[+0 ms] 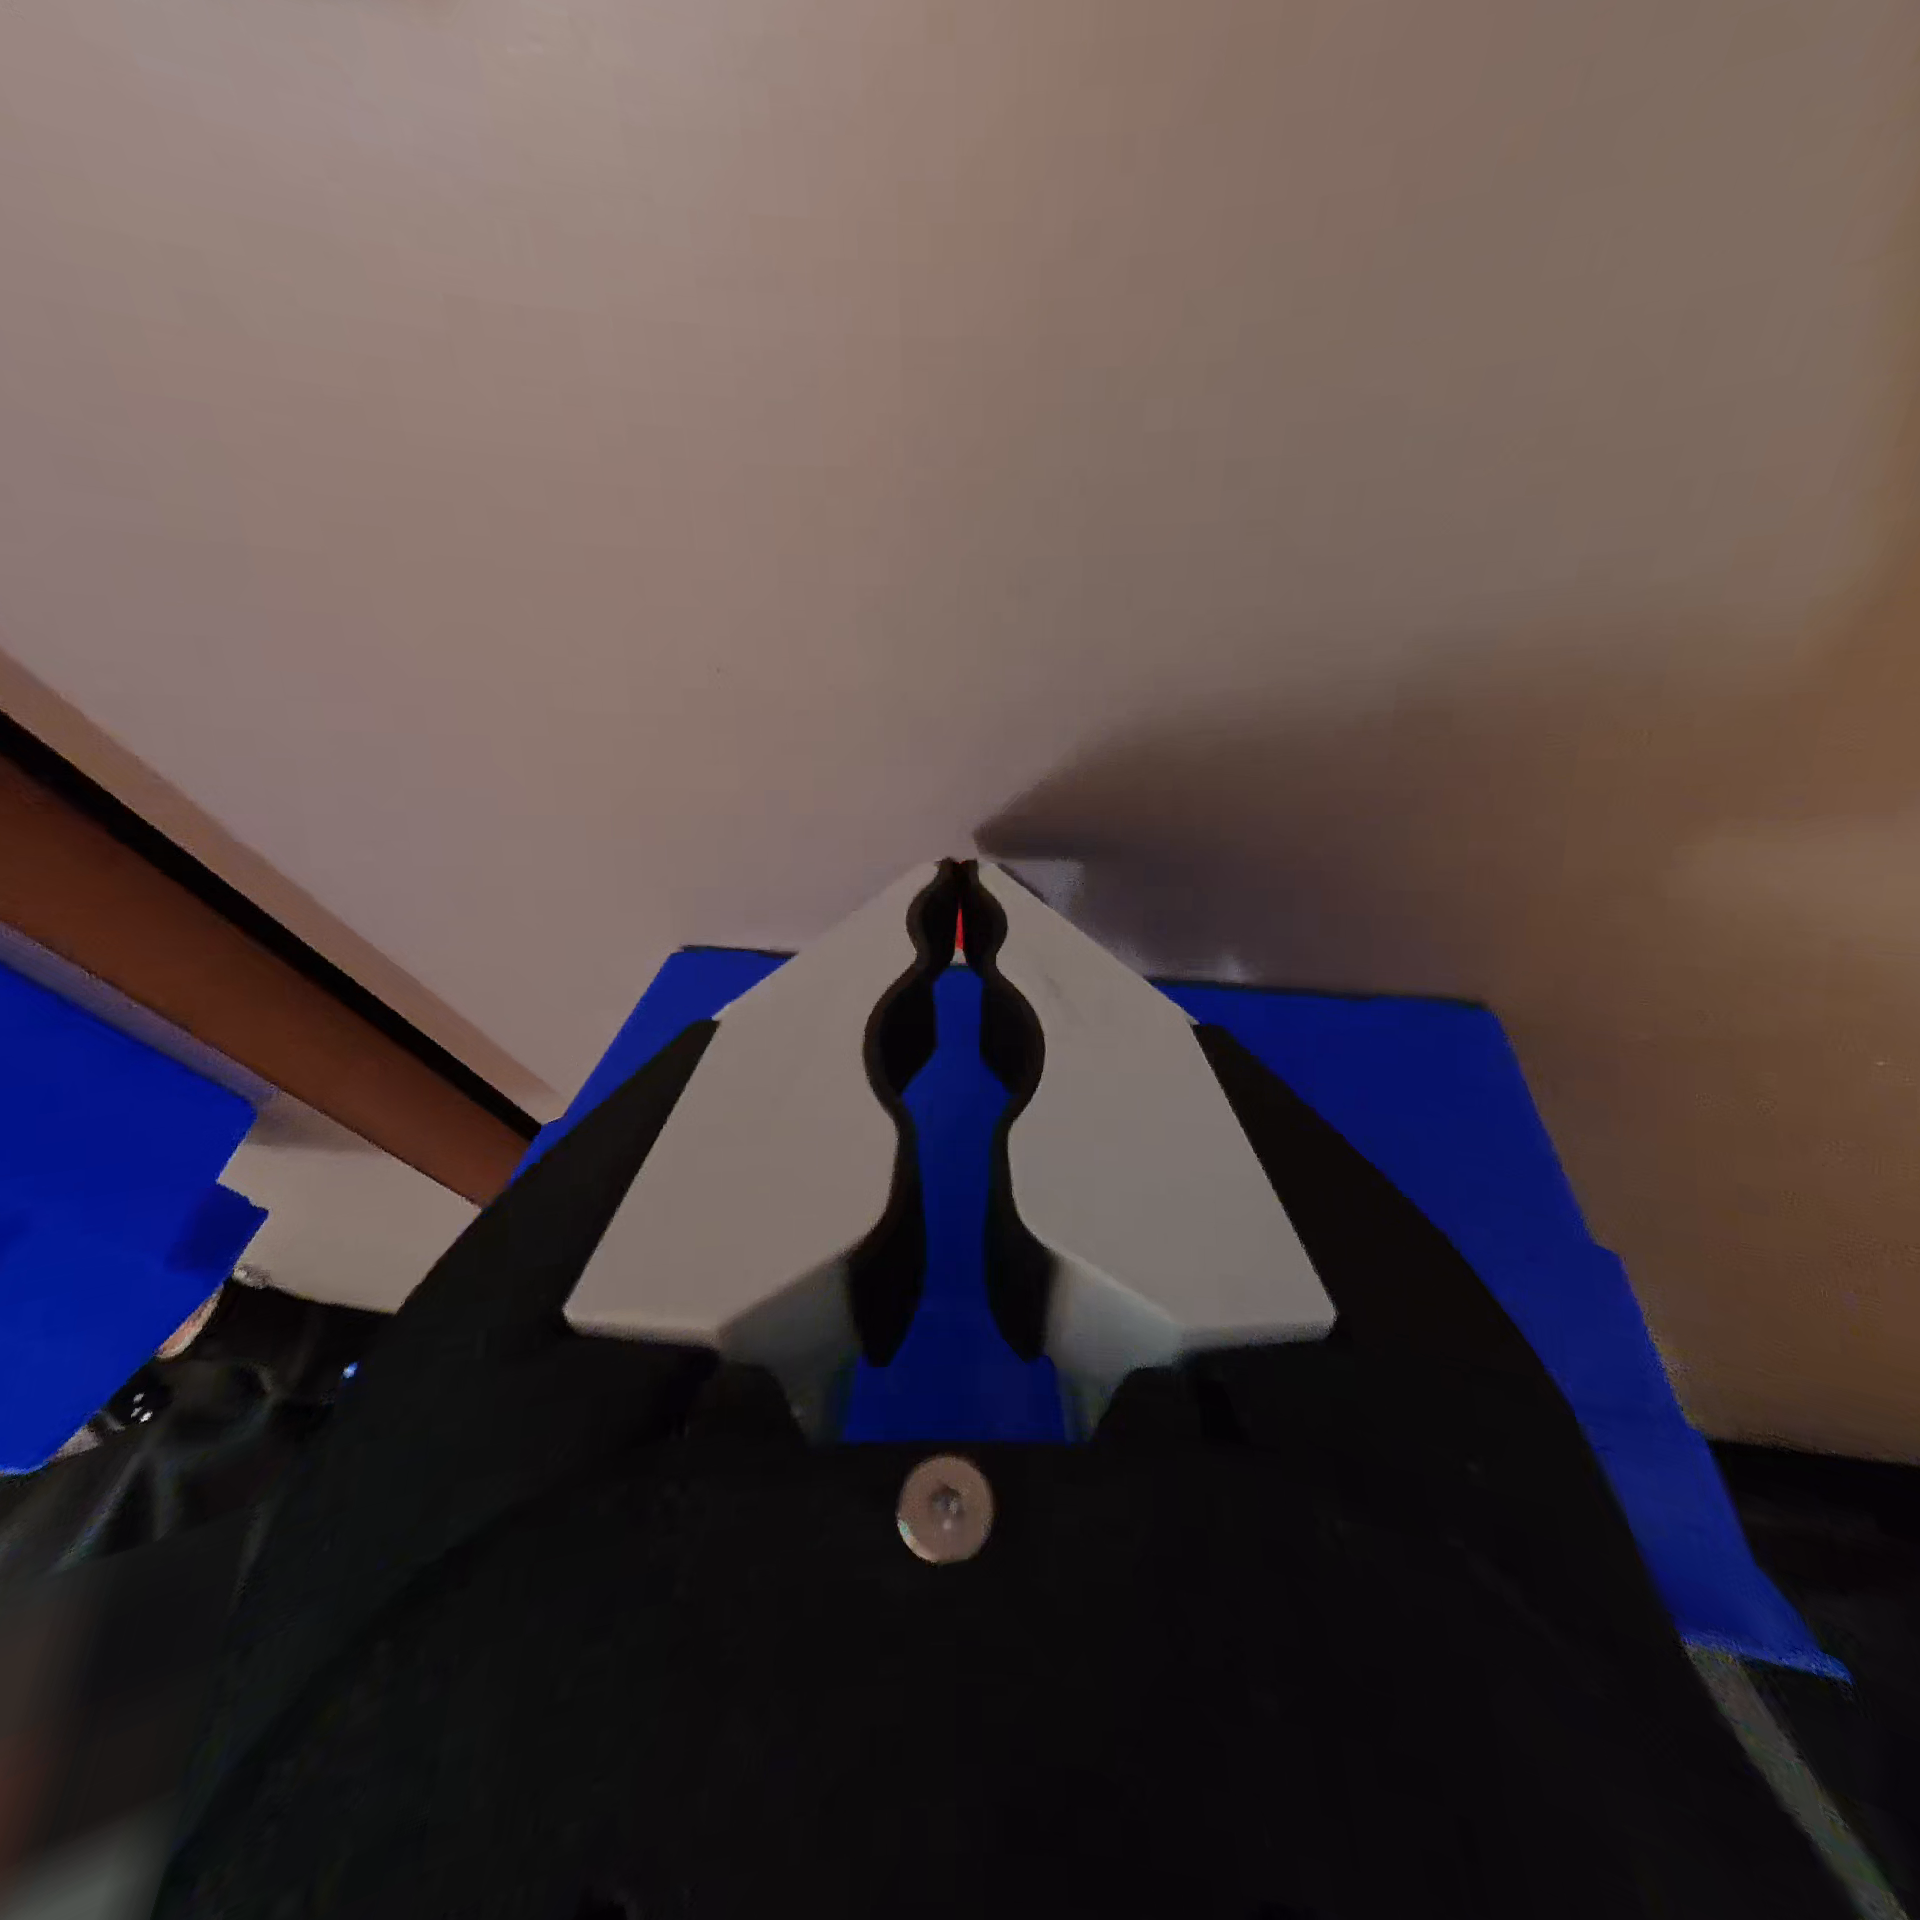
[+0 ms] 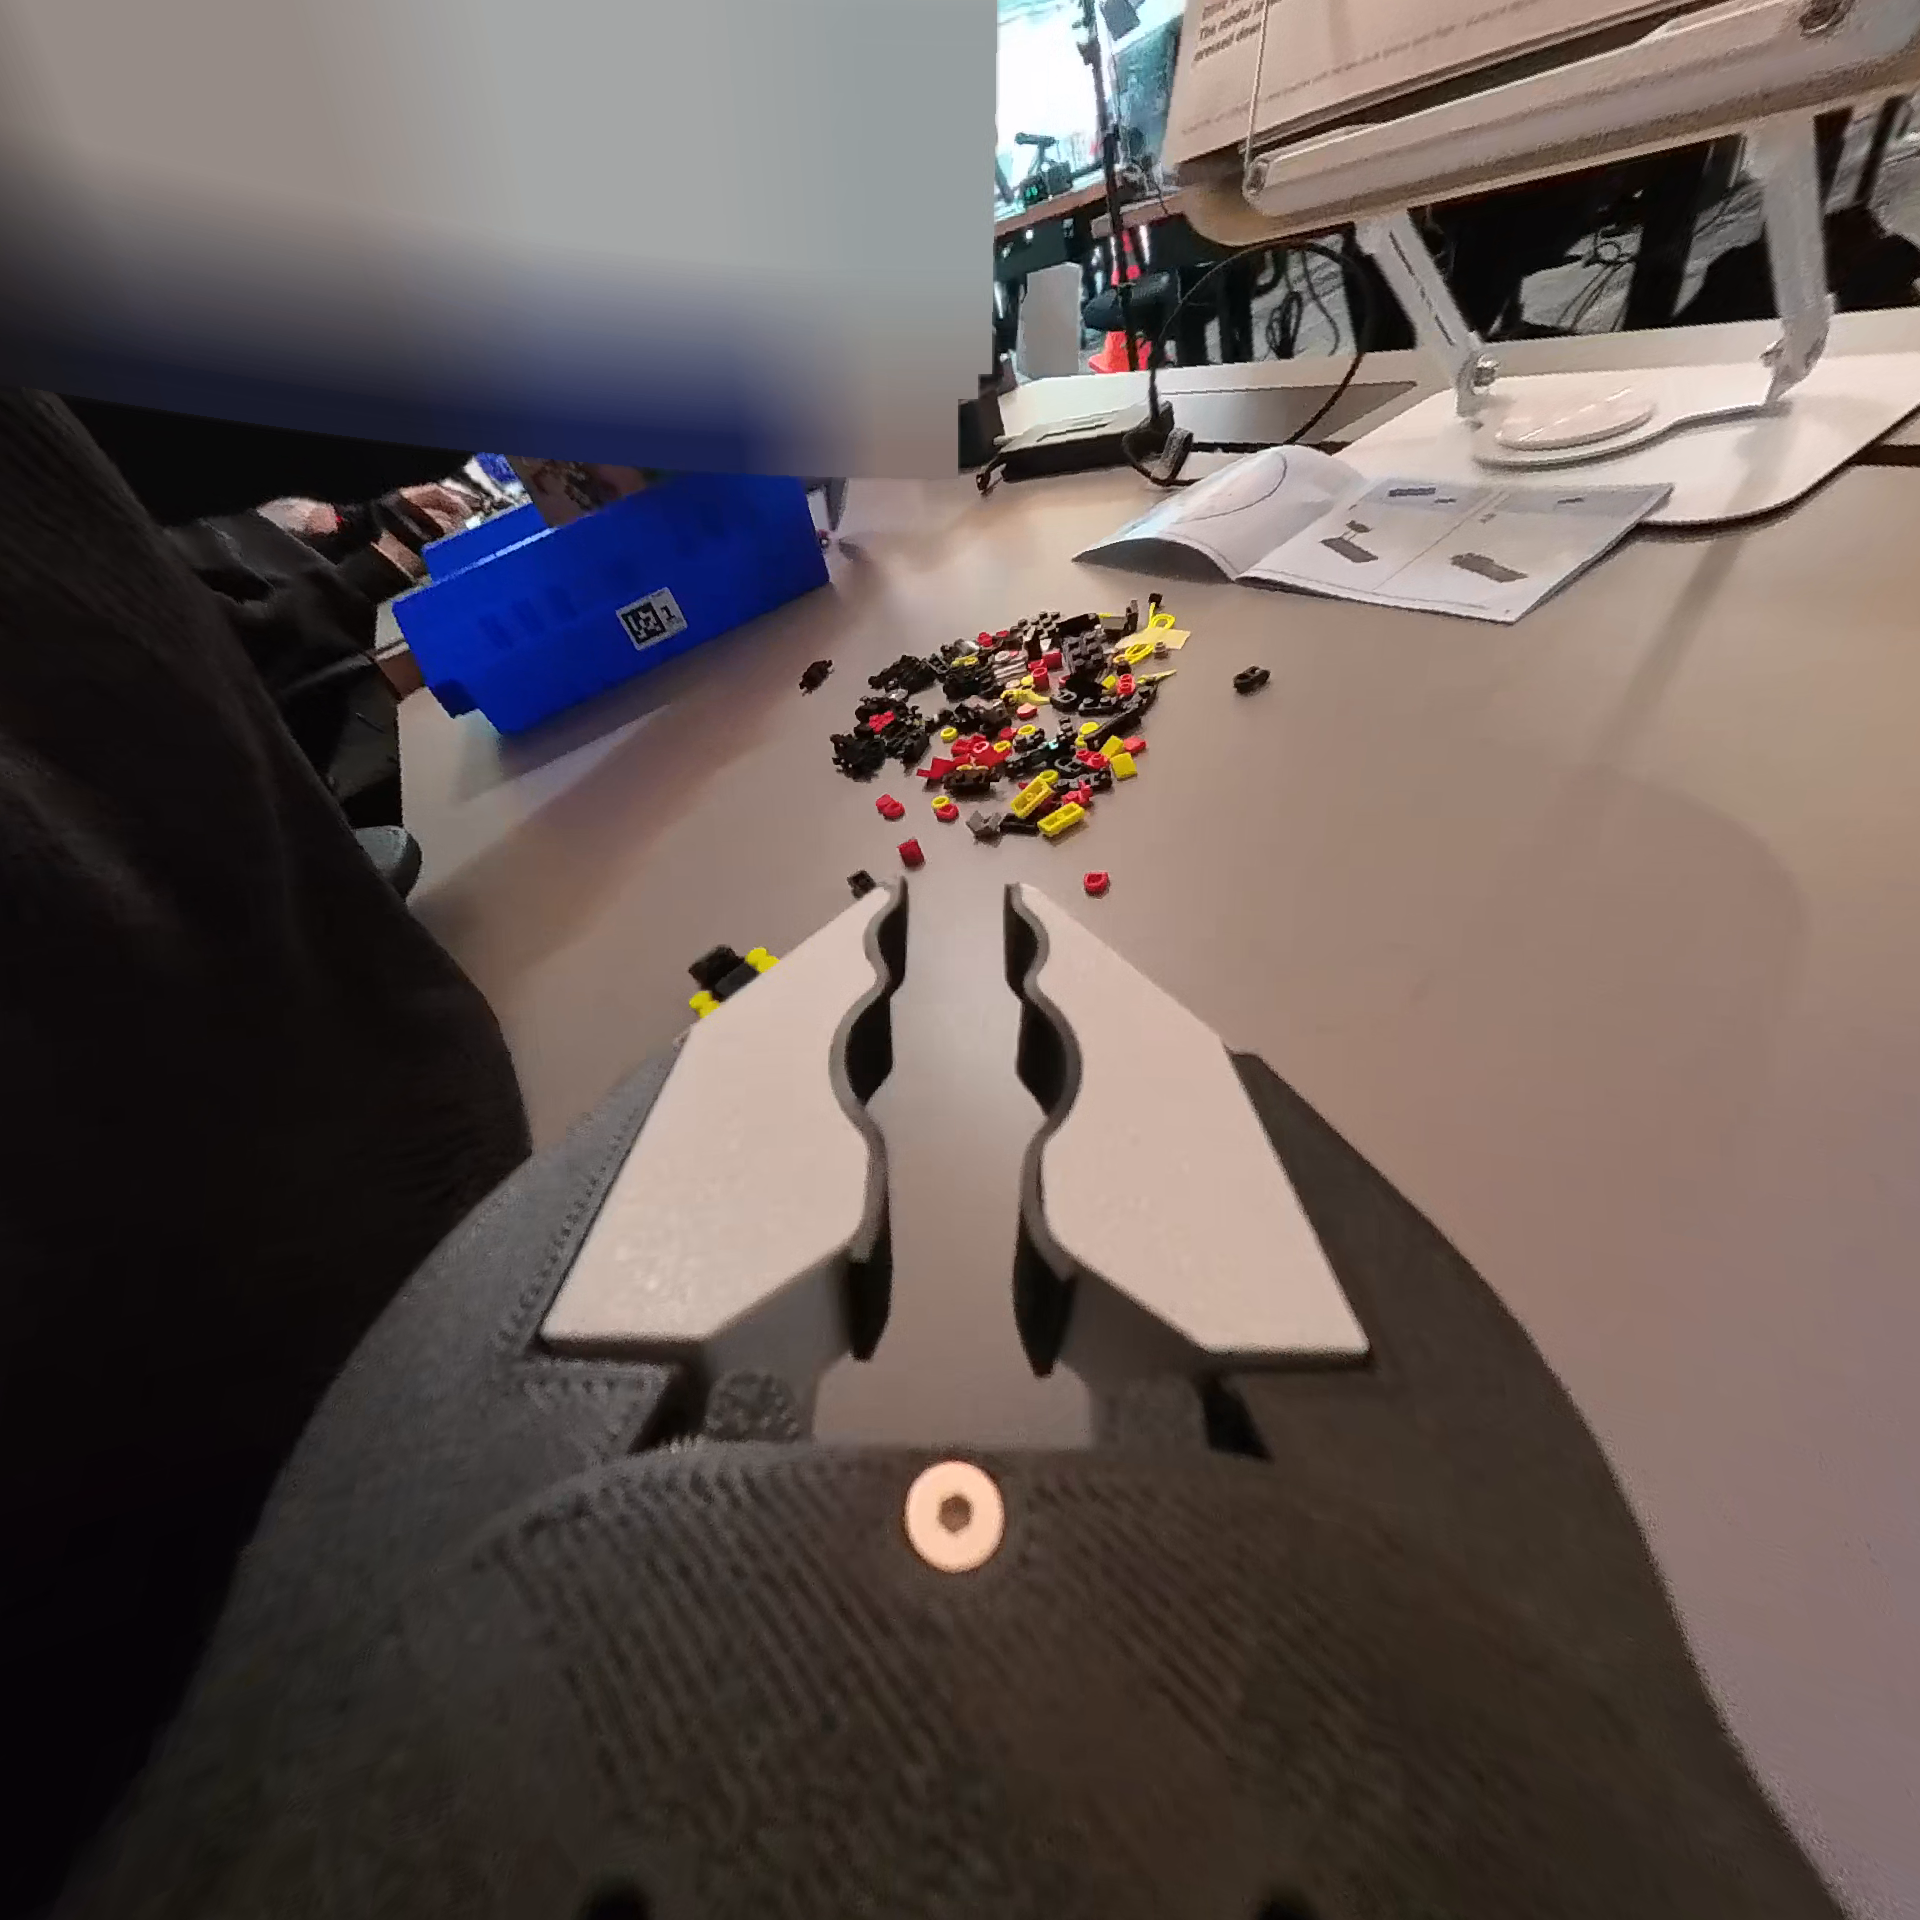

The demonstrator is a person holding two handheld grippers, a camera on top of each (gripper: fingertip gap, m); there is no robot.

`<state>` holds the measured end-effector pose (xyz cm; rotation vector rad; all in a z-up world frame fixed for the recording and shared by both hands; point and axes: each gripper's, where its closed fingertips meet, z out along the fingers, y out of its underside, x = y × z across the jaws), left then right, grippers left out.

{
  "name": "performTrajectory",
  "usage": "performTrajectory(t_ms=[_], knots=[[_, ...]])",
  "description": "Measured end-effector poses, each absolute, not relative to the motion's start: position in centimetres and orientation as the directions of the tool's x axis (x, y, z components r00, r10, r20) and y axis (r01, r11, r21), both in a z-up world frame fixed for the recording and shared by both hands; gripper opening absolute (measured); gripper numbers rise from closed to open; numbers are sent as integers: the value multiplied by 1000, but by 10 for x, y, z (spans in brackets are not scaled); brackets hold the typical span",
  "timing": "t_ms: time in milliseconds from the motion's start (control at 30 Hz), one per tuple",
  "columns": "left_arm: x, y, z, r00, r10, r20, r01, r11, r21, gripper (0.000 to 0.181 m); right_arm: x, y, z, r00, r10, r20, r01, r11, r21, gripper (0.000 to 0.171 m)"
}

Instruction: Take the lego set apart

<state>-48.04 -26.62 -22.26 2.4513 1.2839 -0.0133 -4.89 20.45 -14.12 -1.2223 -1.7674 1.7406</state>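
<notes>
Step in hand, by my reading: late disassembly, carrying a freed part to the bin. Most of the lego set lies as a loose pile of black, red and yellow pieces on the grey table, with strays scattered on its near side. Landmark: the blue bin, just left of that pile at the table edge. A small black-and-yellow cluster sits nearer than the pile, just left of the right gripper; it appears to be joined pieces, though the finger hides part of it. Right gripper: fingers spread with a clear gap, nothing between them, tips low over bare table. Left gripper: fingers pressed nearly together, pinching a tiny red piece at the tips; blue plastic, probably the bin, shows beneath it. Next move calls for parting the left fingers over the bin, then turning both grippers to the cluster. An instruction booklet lies beyond the pile.
</notes>
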Motion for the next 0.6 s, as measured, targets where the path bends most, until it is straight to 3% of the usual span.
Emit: performTrajectory(t_ms=[233, 300, 400, 600], knots=[[-493, -233, -189, 611, 774, -166, 791, -595, 142, 1, -42, 199, -131, -574, 765, -291, 293, -140, -946, 17], [-489, -237, -188, 631, 752, -191, 775, -606, 179, 1, -39, 197, -127, -579, 770, -269, 279, -123, -952, 17], [-476, -257, -199, 648, 726, -231, 755, -571, 323, 39, -37, 196, -127, -575, 778, -253, 271, -111, -956, 17], [-473, -268, -204, 660, 727, -188, 726, -553, 410, 45, -41, 200, -135, -566, 786, -248, 275, -104, -956, 14]])
